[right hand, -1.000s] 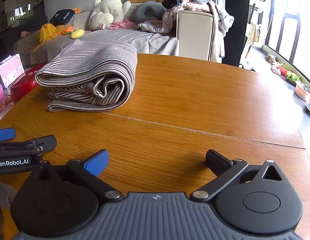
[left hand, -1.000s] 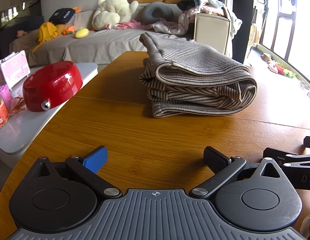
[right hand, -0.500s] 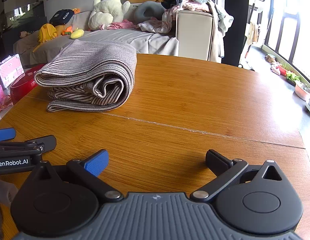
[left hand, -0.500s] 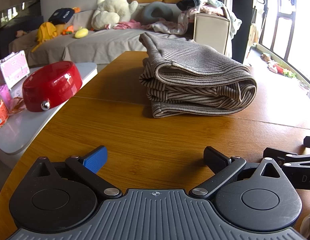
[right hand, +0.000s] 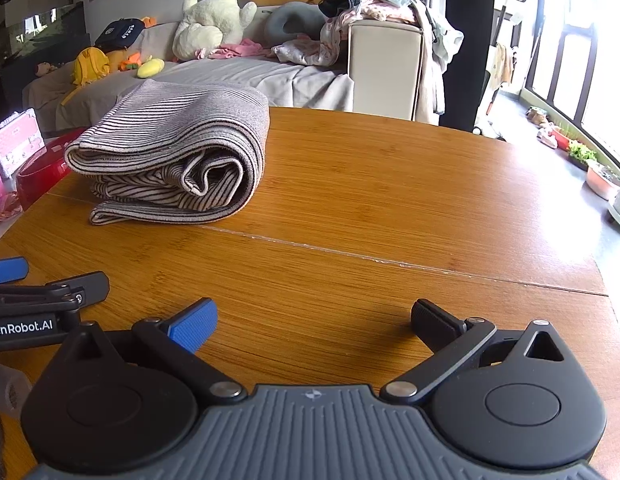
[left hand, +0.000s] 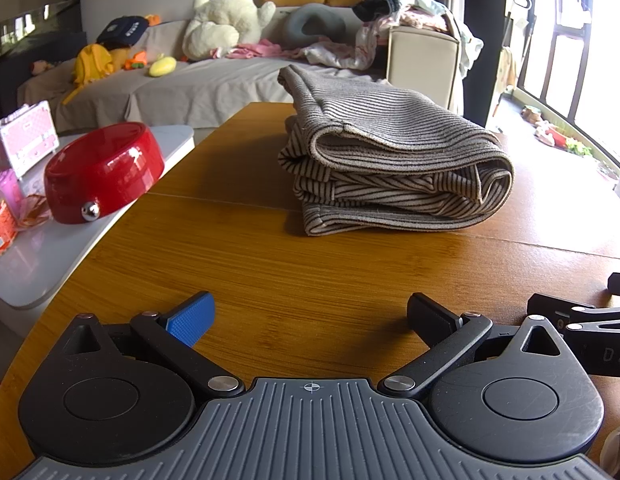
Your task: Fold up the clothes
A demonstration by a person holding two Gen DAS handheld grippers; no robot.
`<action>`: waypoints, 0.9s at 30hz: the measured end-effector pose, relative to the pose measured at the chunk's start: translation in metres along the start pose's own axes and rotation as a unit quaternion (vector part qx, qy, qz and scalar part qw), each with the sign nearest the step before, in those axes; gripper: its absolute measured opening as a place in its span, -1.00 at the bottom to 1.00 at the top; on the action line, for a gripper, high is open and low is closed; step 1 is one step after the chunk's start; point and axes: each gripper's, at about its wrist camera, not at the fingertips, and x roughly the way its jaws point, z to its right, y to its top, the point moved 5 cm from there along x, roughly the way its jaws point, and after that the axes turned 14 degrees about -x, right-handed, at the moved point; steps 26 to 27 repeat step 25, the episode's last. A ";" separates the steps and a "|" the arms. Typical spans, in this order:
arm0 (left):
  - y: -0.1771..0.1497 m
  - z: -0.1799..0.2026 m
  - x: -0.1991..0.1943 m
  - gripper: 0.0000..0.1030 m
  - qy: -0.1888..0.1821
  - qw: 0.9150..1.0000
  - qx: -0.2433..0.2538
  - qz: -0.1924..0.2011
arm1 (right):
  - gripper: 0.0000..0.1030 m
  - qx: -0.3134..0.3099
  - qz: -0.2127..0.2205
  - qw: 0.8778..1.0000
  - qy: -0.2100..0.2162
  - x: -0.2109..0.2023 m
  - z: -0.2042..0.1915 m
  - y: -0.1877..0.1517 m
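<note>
**Both grippers empty, folded garment on the table**

Nearest, the left gripper (left hand: pixel 310 312) sits low over the wooden table (left hand: pixel 270 280) with its fingers spread wide, nothing between them. The right gripper (right hand: pixel 313 316) is the same: fingers wide apart, bare wood in the gap. Each shows at the edge of the other's view, so the two lie side by side at the near edge.

Farther on, well apart from both grippers, the striped garment (left hand: pixel 393 168) lies folded into a thick bundle on the table, its rolled fold toward the right. Left of the table, a red bowl (left hand: pixel 104 172) stands on a white side table (left hand: pixel 38 264). Beyond is a grey sofa (left hand: pixel 198 84) with a white plush toy (left hand: pixel 226 20) and a heap of loose clothes (left hand: pixel 393 24).
</note>
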 end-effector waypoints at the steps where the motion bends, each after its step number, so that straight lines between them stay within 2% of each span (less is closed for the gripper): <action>1: 0.000 0.000 0.000 1.00 0.001 1.000 0.000 0.000 | 1.00 0.000 0.000 1.000 0.000 0.000 0.000 0.000; 7: 0.001 -0.006 -0.001 1.00 0.014 1.000 -0.011 0.002 | 1.00 0.000 0.000 1.000 -0.002 0.000 -0.002 0.001; 18: 0.001 -0.009 -0.003 1.00 0.000 1.000 -0.016 0.002 | 1.00 -0.002 -0.001 1.000 -0.001 0.000 -0.007 0.002; 21: 0.001 -0.011 -0.006 1.00 -0.027 0.999 -0.025 0.004 | 1.00 0.001 -0.002 1.000 -0.004 0.000 -0.008 0.002; 25: 0.005 -0.026 -0.013 1.00 -0.095 0.993 -0.065 0.012 | 1.00 0.005 -0.009 1.000 -0.019 -0.002 -0.014 0.004; 27: 0.005 -0.026 -0.013 1.00 -0.095 0.993 -0.065 0.012 | 1.00 0.005 -0.009 1.000 -0.019 -0.002 -0.014 0.004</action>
